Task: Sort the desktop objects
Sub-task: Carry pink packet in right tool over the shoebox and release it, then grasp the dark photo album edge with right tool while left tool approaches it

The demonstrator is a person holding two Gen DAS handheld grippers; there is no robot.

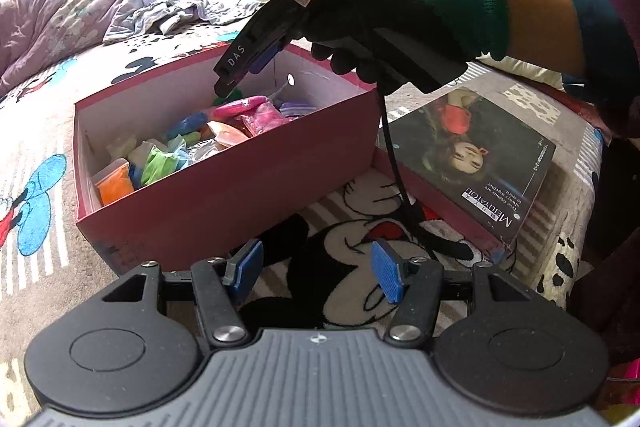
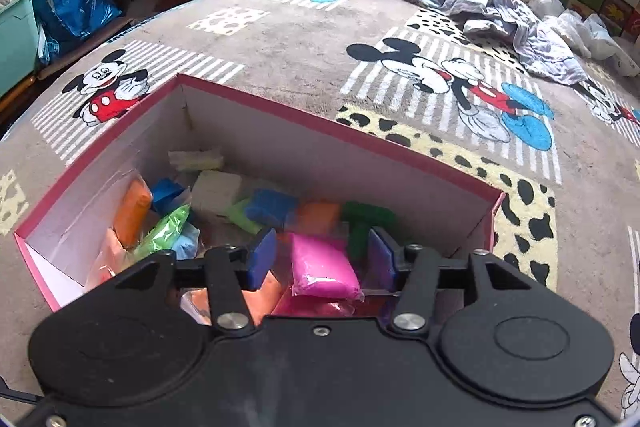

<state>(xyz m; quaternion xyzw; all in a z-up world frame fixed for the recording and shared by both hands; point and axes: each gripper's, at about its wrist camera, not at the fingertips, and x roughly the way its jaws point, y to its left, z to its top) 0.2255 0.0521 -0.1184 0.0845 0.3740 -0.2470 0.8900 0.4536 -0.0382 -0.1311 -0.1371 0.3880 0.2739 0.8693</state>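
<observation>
A pink cardboard box (image 1: 224,203) sits on the Mickey Mouse bedspread and holds several coloured clay packets (image 1: 224,135). In the left wrist view my right gripper (image 1: 240,71), held by a gloved hand, hangs over the box's far side. In the right wrist view that gripper (image 2: 320,259) is open above the box (image 2: 360,139), with a pink packet (image 2: 324,267) lying loose between its fingers among orange, green and blue packets. My left gripper (image 1: 316,271) is open and empty, low over the bedspread just in front of the box.
The box lid (image 1: 480,163), with a girl's picture on it, lies right of the box. A crumpled quilt (image 1: 60,15) and clothes (image 2: 500,11) lie at the bed's far side. A desk and a blue bag (image 2: 72,3) stand beyond the bed.
</observation>
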